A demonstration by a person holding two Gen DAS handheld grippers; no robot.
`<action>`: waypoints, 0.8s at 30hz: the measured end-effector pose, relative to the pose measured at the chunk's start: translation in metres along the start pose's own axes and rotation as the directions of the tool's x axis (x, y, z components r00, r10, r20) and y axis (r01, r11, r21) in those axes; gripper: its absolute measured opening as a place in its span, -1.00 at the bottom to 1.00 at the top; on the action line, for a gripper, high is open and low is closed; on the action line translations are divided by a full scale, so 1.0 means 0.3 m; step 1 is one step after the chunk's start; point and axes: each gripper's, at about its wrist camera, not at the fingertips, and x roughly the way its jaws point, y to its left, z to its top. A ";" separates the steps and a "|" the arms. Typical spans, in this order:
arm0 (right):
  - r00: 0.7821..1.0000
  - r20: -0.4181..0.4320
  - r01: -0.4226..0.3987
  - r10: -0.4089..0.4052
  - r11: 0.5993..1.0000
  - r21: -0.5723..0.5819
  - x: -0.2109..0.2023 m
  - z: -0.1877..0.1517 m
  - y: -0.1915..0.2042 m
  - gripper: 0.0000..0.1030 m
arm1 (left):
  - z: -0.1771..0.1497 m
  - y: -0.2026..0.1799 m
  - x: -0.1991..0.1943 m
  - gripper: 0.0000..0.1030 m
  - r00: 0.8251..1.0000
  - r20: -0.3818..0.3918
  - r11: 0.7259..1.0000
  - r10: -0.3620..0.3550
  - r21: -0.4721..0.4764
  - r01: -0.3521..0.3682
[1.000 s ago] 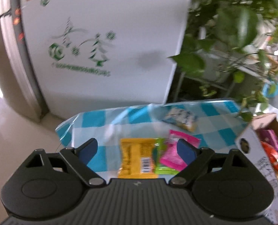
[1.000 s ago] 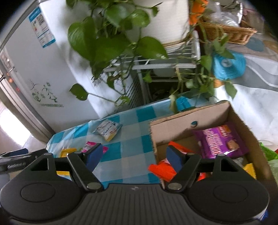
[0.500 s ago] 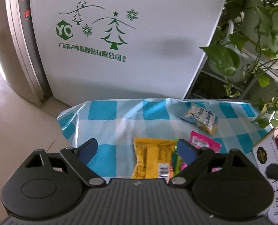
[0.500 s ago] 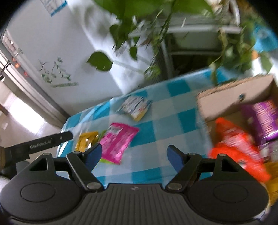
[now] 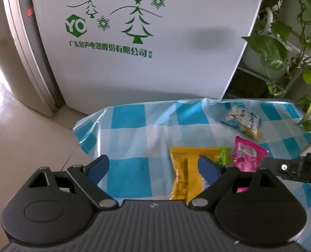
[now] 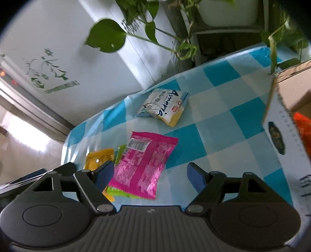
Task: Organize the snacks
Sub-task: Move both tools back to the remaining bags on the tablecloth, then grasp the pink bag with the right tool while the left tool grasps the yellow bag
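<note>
- Left wrist view: your left gripper [image 5: 153, 166] hangs over the checked cloth [image 5: 130, 174] with its jaws apart and nothing between them. The yellow packet [image 5: 182, 168] lies flat just ahead, partly behind the right-hand fingertip [image 5: 208, 169], so you are lined up beside it, not on it.
- Same view: the pink packet [image 5: 247, 155] lies just right of the yellow one, over a green packet [image 5: 224, 156]. The white packet [image 5: 242, 122] sits apart, farther back near the fridge [image 5: 147, 63]. The other gripper's black body pokes in at the right edge.
- Right wrist view: your right gripper [image 6: 150, 172] is spread wide and empty, pointing down at the pink packet [image 6: 144, 161], whose near end lies between the fingertips; the pads do not press it. That suggests it is your next pick.
- Same view: the box [image 6: 281, 130] stands at the right with an orange packet [image 6: 307, 142] inside, likely where the loose snacks belong. The white packet [image 6: 164, 107] remains loose on the cloth, the yellow packet [image 6: 96, 158] by the left fingertip.
</note>
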 end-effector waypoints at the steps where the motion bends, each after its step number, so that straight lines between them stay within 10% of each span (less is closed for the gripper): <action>1: 1.000 -0.004 0.008 -0.008 1.000 -0.003 0.018 0.002 0.006 0.59 | -0.001 0.001 0.005 0.77 1.000 -0.003 1.000 0.004 0.004 -0.004; 24: 0.995 -0.014 0.100 -0.101 0.992 -0.074 0.080 0.022 -0.002 0.15 | -0.026 -0.144 0.093 0.77 0.997 -0.058 0.994 -0.047 0.100 0.052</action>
